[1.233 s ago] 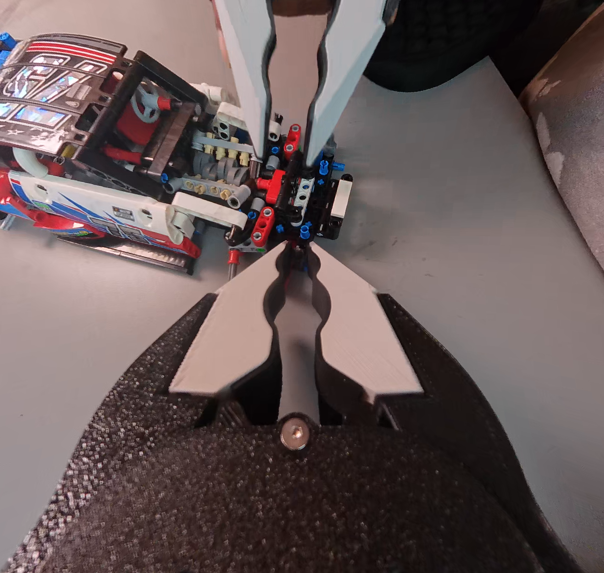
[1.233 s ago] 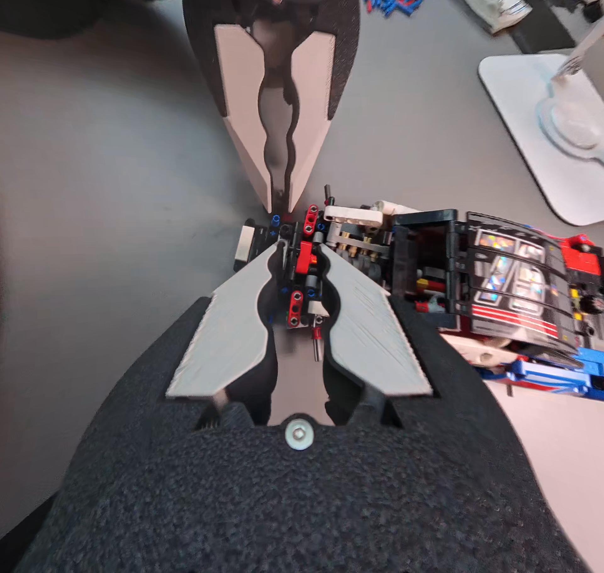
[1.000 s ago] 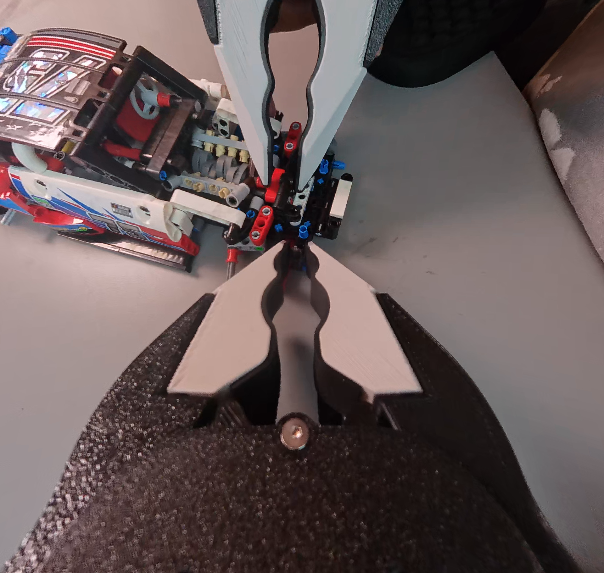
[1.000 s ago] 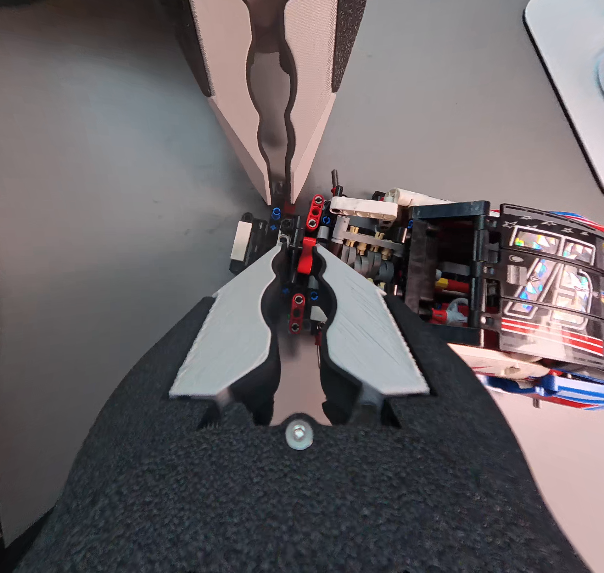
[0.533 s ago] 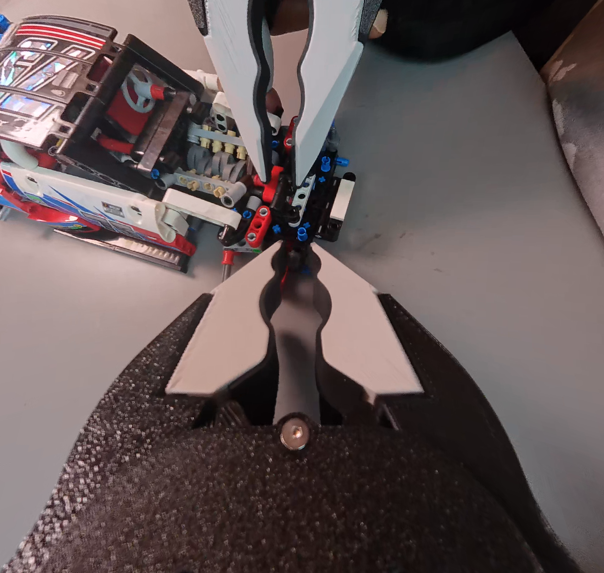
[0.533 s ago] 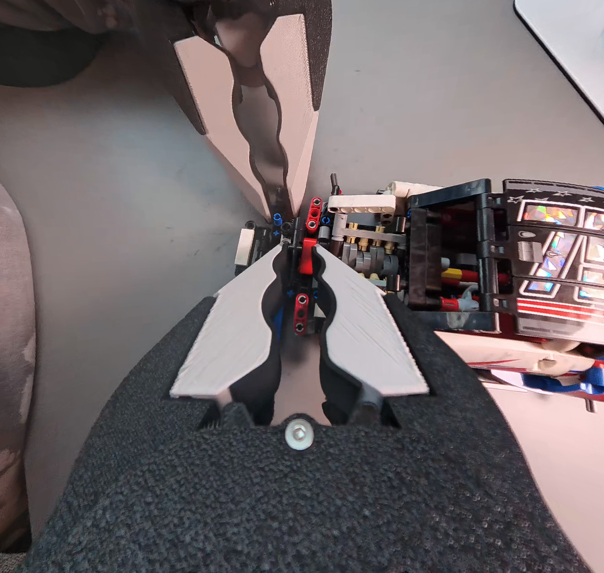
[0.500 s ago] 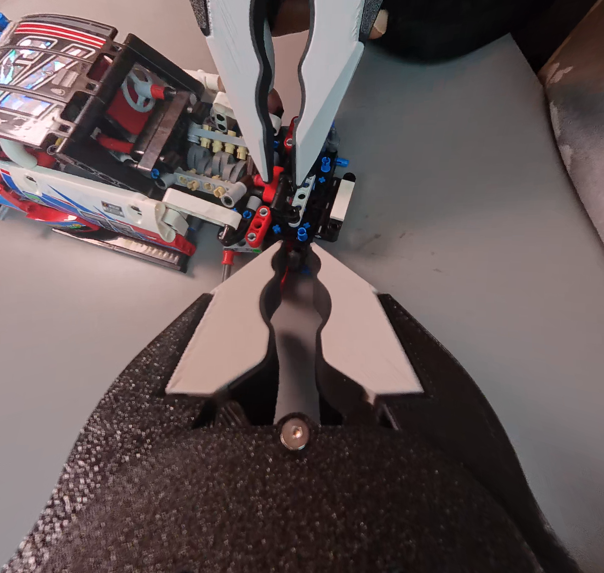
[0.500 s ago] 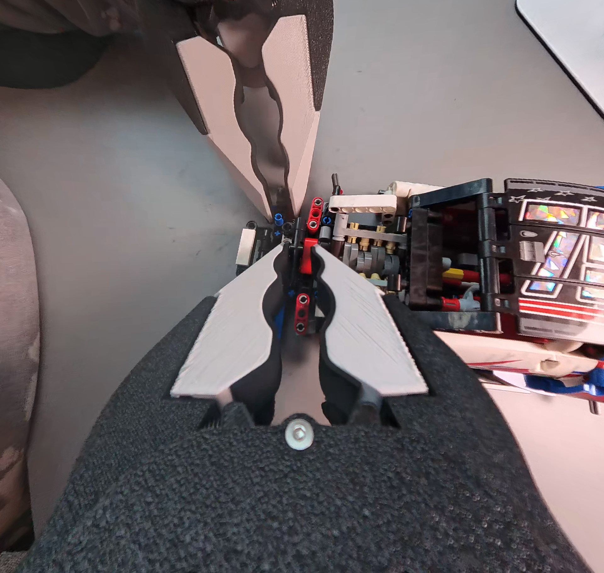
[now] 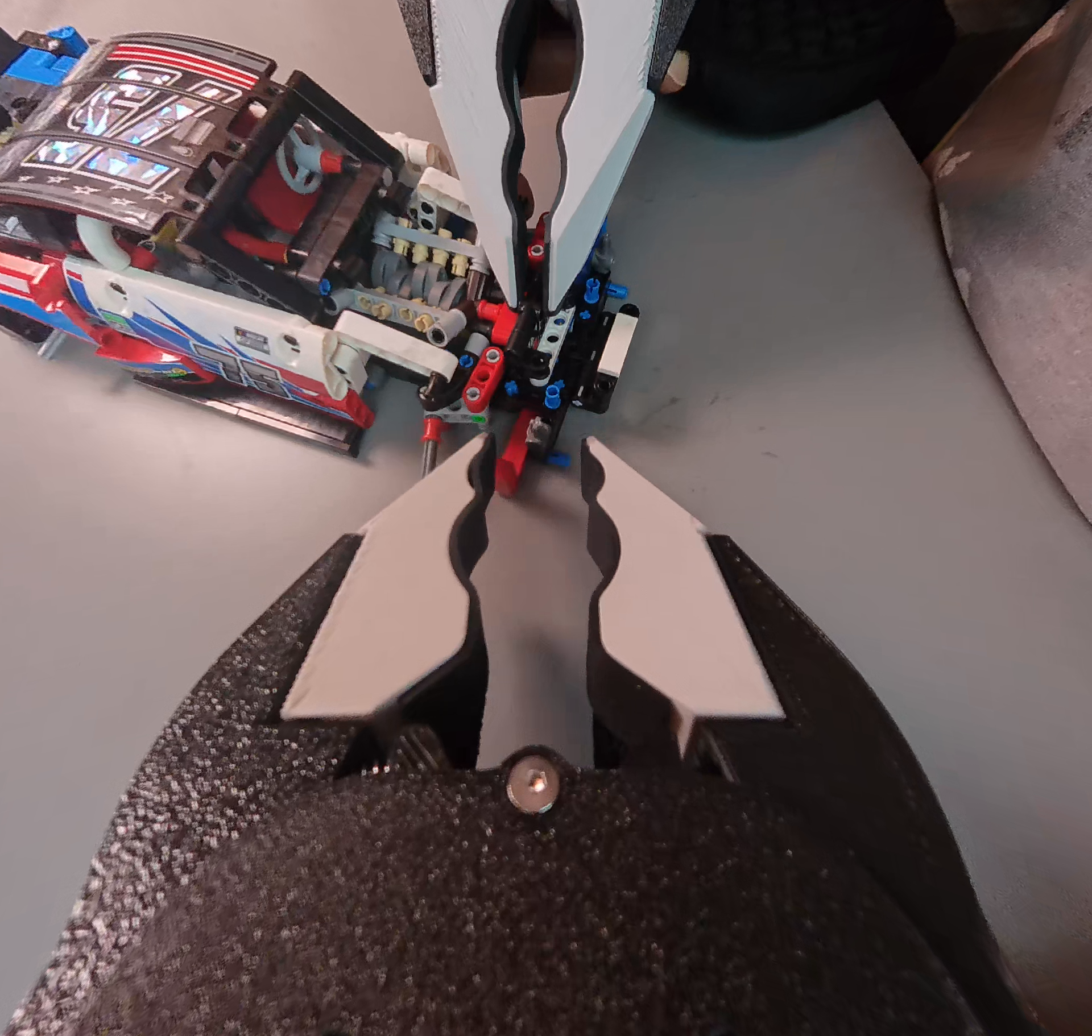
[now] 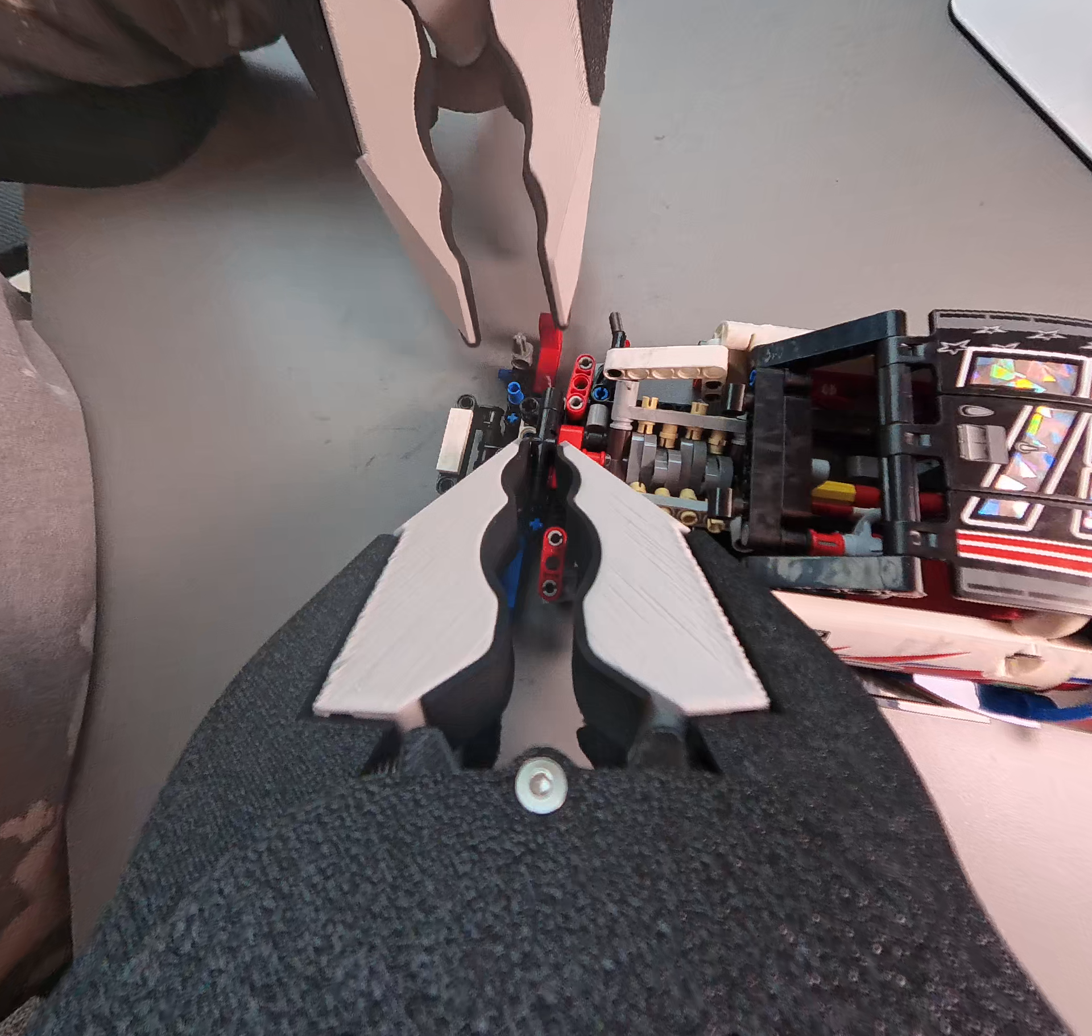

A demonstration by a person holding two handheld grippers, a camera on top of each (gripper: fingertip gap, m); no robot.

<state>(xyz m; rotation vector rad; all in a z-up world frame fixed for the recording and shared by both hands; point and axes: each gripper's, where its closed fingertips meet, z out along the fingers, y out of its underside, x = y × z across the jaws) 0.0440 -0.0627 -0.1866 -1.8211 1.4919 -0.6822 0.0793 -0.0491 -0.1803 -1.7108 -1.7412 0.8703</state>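
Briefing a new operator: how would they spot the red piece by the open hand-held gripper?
Find the toy race car on the grey table. At its bare mechanical end, a plain red piece juts toward the open left hand-held gripper. Neighbouring red beams have holes.

Brick-built toy car (image 9: 195,275): white side panels with blue and red streaks, black roof with red-white stripes, white stars, holographic patches. Front frame (image 9: 532,352) black with red beams, blue pins. Engine block (image 10: 679,458) grey, tan pins. Worktop (image 9: 798,387) plain grey. Both grippers' fingers (image 9: 656,606) light grey, black mounts.
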